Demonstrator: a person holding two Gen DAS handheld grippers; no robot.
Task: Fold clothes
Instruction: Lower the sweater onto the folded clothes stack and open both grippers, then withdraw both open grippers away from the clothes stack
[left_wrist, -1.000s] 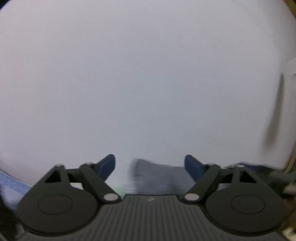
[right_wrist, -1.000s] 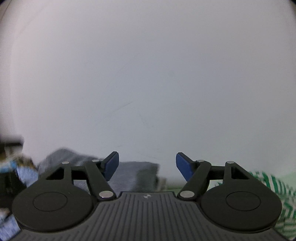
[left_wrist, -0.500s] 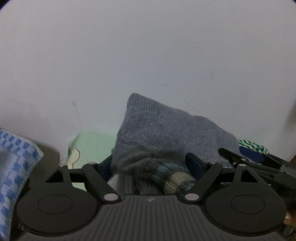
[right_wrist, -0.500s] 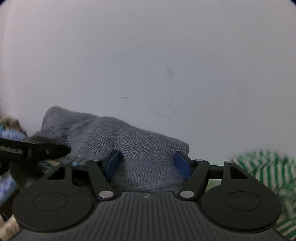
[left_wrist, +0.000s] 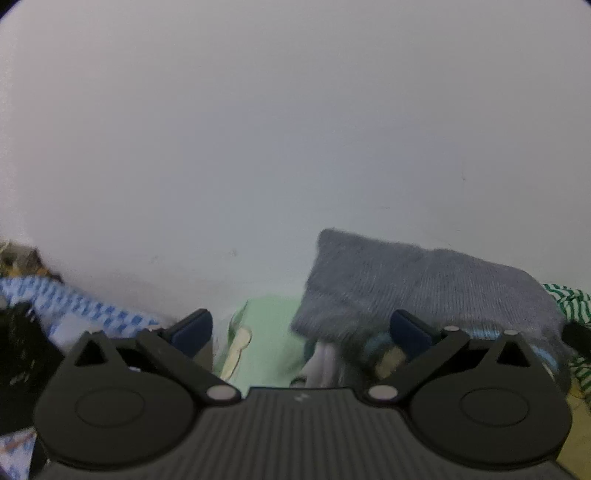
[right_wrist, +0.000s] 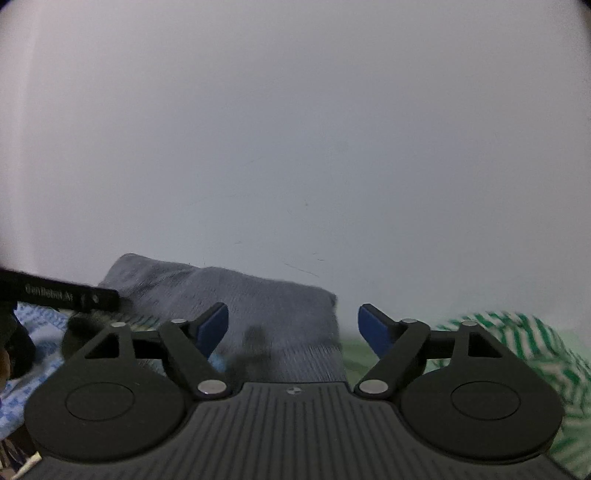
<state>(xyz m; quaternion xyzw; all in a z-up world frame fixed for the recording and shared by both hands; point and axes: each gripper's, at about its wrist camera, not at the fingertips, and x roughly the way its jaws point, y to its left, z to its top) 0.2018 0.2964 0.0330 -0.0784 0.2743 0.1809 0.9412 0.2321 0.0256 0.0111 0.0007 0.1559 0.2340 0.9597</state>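
Observation:
A folded grey knitted garment (left_wrist: 417, 288) lies against the white wall on top of other clothes. In the left wrist view it sits to the right of centre, behind my right fingertip. My left gripper (left_wrist: 301, 328) is open and empty, over a pale green cloth (left_wrist: 269, 343). In the right wrist view the grey garment (right_wrist: 258, 314) lies left of centre, partly between the fingers. My right gripper (right_wrist: 293, 326) is open and empty just in front of it. The left gripper's black finger (right_wrist: 59, 293) reaches in from the left edge.
A white wall (left_wrist: 295, 129) fills most of both views, close ahead. A blue and white checked cloth (left_wrist: 62, 306) lies at the left. A green and white striped garment (right_wrist: 517, 343) lies at the right, also seen in the left wrist view (left_wrist: 569, 299).
Both grippers have pulled back from the grey garment. It was between the fingers of each half a second ago. The left gripper has shifted left; the garment now sits to its right.

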